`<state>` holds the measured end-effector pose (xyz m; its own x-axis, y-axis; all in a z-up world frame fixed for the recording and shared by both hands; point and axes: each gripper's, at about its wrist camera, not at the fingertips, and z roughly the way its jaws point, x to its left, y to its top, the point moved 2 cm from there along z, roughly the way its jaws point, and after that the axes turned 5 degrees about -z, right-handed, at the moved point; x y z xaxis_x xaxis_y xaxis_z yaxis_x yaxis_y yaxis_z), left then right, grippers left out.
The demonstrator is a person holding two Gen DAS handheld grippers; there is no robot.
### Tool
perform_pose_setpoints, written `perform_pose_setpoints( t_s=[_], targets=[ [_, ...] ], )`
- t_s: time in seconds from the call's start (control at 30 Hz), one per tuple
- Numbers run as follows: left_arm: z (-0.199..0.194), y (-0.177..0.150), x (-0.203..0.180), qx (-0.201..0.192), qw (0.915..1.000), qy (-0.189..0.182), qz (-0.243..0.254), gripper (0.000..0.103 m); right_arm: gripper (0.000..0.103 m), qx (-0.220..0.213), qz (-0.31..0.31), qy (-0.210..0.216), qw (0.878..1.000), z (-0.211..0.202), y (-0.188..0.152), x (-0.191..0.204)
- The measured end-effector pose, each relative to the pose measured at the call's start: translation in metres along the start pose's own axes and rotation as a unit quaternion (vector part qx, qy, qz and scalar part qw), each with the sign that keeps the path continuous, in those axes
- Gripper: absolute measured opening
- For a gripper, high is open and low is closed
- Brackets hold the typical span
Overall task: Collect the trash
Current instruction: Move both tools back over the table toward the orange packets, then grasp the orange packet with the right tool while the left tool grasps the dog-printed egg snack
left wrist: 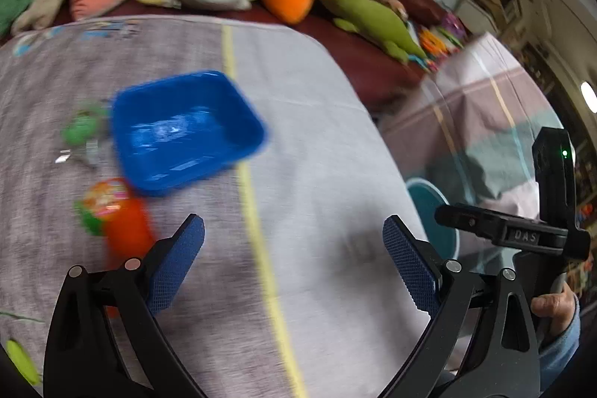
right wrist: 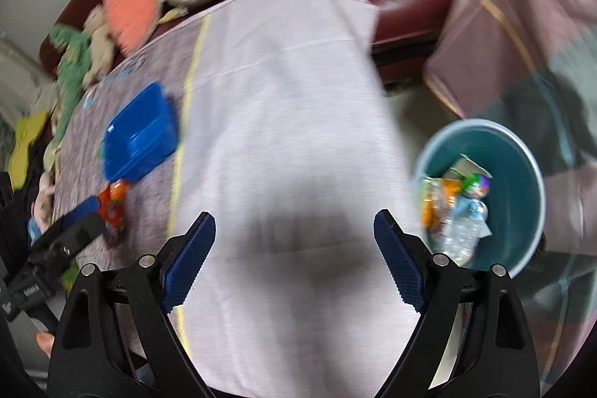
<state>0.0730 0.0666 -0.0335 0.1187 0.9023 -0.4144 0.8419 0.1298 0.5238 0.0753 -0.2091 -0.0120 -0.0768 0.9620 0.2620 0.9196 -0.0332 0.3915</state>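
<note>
Clearly the leftover trash sits far left on the cloth-covered table (left wrist: 317,122): a crumpled green wrapper (left wrist: 80,129) and an orange snack packet (left wrist: 115,211), both just beside the blue tub (left wrist: 186,133). The left gripper (left wrist: 294,260) hovers near them, jaws spread, nothing between. A hurried reach could knock the tub, or pinch the cloth along with the thin packet. Rightward, the right gripper (right wrist: 294,252) is likewise spread and empty above bare cloth. Far right, off the table's edge, the teal bin (right wrist: 522,152) already holds wrappers; a careless drop near its rim might miss.
</note>
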Motion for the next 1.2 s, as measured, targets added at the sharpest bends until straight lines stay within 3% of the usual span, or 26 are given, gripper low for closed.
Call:
perform_pose_setpoints(
  t_s=[0.3, 0.53, 0.7, 0.93, 1.2],
  targets=[
    [-0.047, -0.009, 0.107, -0.028, 0.9963, 0.055, -0.061, 0.097, 0.083, 0.027, -0.084, 0.023, 0.996, 0.023, 0.01, 0.104],
    [-0.057, -0.03, 0.168, -0.018, 0.9909, 0.08, -0.107, 0.097, 0.083, 0.061, -0.137, 0.052, 0.987, 0.049, 0.013, 0.177],
    [-0.053, -0.035, 0.185, -0.007, 0.9907, 0.082, -0.108, 0.097, 0.083, 0.086, -0.155, 0.071, 0.982, 0.075, 0.012, 0.217],
    [-0.048, -0.036, 0.198, 0.006, 0.9904, 0.085, -0.108, 0.097, 0.083, 0.111, -0.154, 0.084, 0.978, 0.109, 0.011, 0.236],
    [-0.042, -0.034, 0.202, 0.019, 0.9902, 0.094, -0.102, 0.097, 0.062, 0.127, -0.142, 0.111, 0.975, 0.134, 0.013, 0.245]
  ],
)
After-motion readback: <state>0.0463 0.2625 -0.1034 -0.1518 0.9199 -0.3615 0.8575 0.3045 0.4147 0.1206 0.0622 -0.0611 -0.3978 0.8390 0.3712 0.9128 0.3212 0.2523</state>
